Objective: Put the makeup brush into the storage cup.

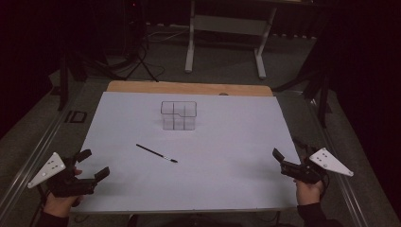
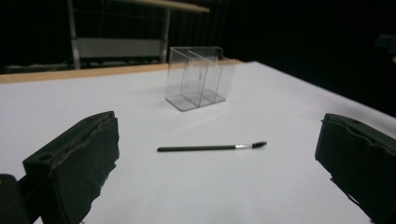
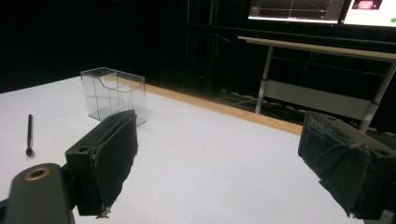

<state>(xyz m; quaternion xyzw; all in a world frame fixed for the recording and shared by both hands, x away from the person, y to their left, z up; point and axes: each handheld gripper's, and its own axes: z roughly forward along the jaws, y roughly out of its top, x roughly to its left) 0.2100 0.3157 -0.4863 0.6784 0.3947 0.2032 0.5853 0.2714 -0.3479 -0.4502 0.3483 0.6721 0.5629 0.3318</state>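
The left claw [image 1: 96, 164] is held at the near left corner of the white-covered table [image 1: 227, 179], its jaws spread wide with nothing between them. In the left gripper view the same spread jaws frame a thin black makeup brush [image 2: 211, 148], which is seen lying flat on the table, its bristle tip pointed right. In the high view the brush [image 1: 156, 153] is placed near the table's middle, well apart from both claws. Behind it, toward the far edge, a clear plastic compartment organizer [image 1: 178, 115] is set upright. At the near right edge the right claw [image 1: 288, 151] is held, its jaws likewise spread and gripping nothing.
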